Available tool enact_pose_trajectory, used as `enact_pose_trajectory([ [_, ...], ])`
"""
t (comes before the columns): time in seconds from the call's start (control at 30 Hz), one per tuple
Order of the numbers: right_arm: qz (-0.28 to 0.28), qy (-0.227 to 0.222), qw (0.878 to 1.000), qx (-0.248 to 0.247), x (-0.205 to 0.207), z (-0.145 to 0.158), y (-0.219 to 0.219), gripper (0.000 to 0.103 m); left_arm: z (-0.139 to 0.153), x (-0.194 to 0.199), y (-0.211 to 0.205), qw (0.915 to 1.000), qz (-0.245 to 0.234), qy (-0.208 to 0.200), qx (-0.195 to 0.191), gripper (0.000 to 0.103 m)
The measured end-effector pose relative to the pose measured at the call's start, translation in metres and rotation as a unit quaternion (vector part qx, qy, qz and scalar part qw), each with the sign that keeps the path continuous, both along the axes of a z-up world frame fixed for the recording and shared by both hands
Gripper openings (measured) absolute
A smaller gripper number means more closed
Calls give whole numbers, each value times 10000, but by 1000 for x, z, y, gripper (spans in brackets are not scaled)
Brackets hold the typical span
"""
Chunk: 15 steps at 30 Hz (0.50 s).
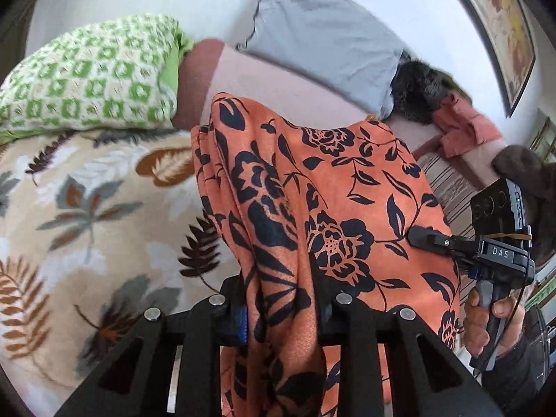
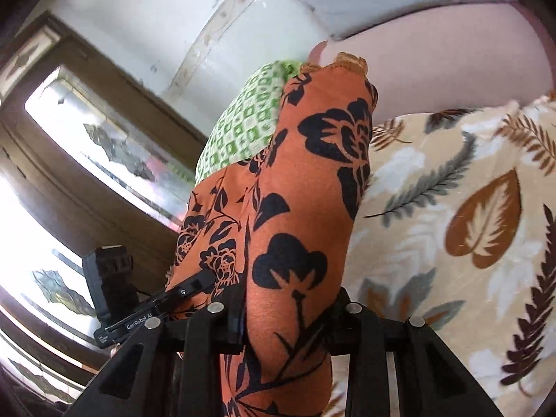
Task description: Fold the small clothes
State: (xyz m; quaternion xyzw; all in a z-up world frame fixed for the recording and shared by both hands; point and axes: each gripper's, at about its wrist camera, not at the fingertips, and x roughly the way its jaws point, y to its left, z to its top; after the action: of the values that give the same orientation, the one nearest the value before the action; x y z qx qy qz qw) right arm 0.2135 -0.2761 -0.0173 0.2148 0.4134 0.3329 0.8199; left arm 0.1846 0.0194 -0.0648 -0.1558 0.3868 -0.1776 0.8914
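- The left gripper (image 1: 281,316) is closed down narrow on a bunched edge of the orange garment (image 1: 312,191); cloth fills the gap between its jaws and hangs on both sides of them.
- The right gripper (image 2: 285,312) grips the same orange garment the same way, jaws drawn in tight with fabric pinched through. From the left wrist view its finger sits on the cloth's right side, with a hand (image 1: 493,323) on the handle.
- Two grips on one edge suggest the aim is to raise the piece clear so it hangs straight before being laid flat for folding.
- The garment is off the leaf-print blanket (image 1: 87,215), held above the blanket's middle and draping toward both cameras.
- It is thin and soft, orange with a dark floral and leaf print; it falls in long vertical folds near the left jaws and spreads smoother between the two grips. A hemmed top edge shows in the right wrist view.
- At the blanket's far edge lie a green checked cushion (image 1: 90,76) and a grey pillow (image 1: 319,34).
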Motion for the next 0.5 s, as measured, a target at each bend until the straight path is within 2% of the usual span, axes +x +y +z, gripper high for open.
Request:
enact_pose_trajectory([
  [0.1,-221,547,9982,58,13,-61,-18,35,-48,18,-11,9987,52,512,45,32],
  [0.13,-311,795,9963,66,18,-83,-23,40,-71,26,-14,9966,88,812,75,35],
  [0.17,-429,1192,9919,-60,26,-114,-28,40,-100,33,-17,9913,167,1277,255,35],
  [0.2,-651,1570,9849,-317,30,-139,-33,46,-121,36,-16,9864,214,1601,309,42],
  [0.23,-935,1988,9745,-466,30,-162,-40,59,-124,34,-12,9874,233,1561,139,48],
  [0.27,-1014,1864,9771,-178,24,-161,-44,59,-120,29,-5,9883,351,1481,49,57],
  [0.3,-1071,1731,9789,-194,20,-154,-45,61,-114,26,-1,9885,416,1451,71,59],
  [0.4,-1215,1362,9804,-742,9,-121,-43,64,-75,7,12,9941,523,921,226,64],
  [0.43,-1287,1210,9799,-925,4,-106,-44,64,-63,0,13,9957,507,727,283,68],
  [0.5,-1222,823,9849,-907,-3,-81,-46,65,-49,-11,14,9976,427,410,371,71],
])
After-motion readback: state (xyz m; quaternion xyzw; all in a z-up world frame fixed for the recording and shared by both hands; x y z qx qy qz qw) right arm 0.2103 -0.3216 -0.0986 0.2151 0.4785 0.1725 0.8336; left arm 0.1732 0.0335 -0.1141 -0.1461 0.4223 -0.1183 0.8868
